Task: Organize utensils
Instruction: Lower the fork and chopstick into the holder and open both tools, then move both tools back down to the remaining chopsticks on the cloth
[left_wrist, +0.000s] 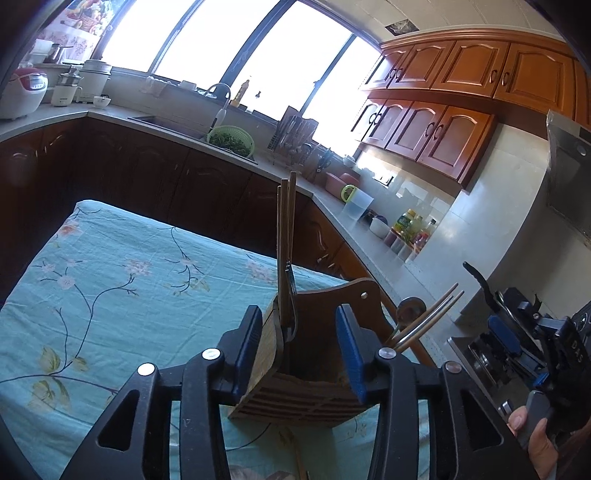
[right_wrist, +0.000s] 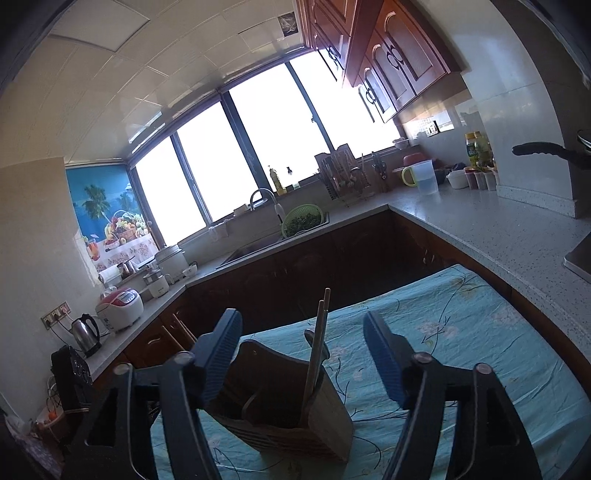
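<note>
**Utensils standing in the wooden holder, both tongs hanging open around it**

The wooden utensil holder (left_wrist: 314, 354) is sitting on the table, on a teal flowered cloth (left_wrist: 122, 295), and it is already carrying most of the load. A pair of wooden chopsticks (left_wrist: 285, 236) is standing upright in the near compartment with a metal fork (left_wrist: 291, 295) leaning against them. At the holder's far side, more handles (left_wrist: 424, 321) and what looks like a spoon bowl are poking out at a slant; whether they are resting inside a compartment or just behind it, I cannot tell.

The left tongs (left_wrist: 303, 347) are standing partly open, one blue pad on either side of the holder's near compartment and neither pressing on it. The right tongs (right_wrist: 303, 354) are gaping wide in front of the holder with nothing between the pads. The right hand (left_wrist: 535, 435) is showing at the edge of the left view.

As a judgement, the holder is looking stiff, slatted and fairly light, so a sideways nudge could be tipping it; gripping it by a solid side wall would be safer than by the slats. The chopsticks are thin, light and smooth, likely to be twisting in the pads, so a hold near mid-length is suiting them. The fork is harder and slicker; its handle is the place to pinch.
</note>
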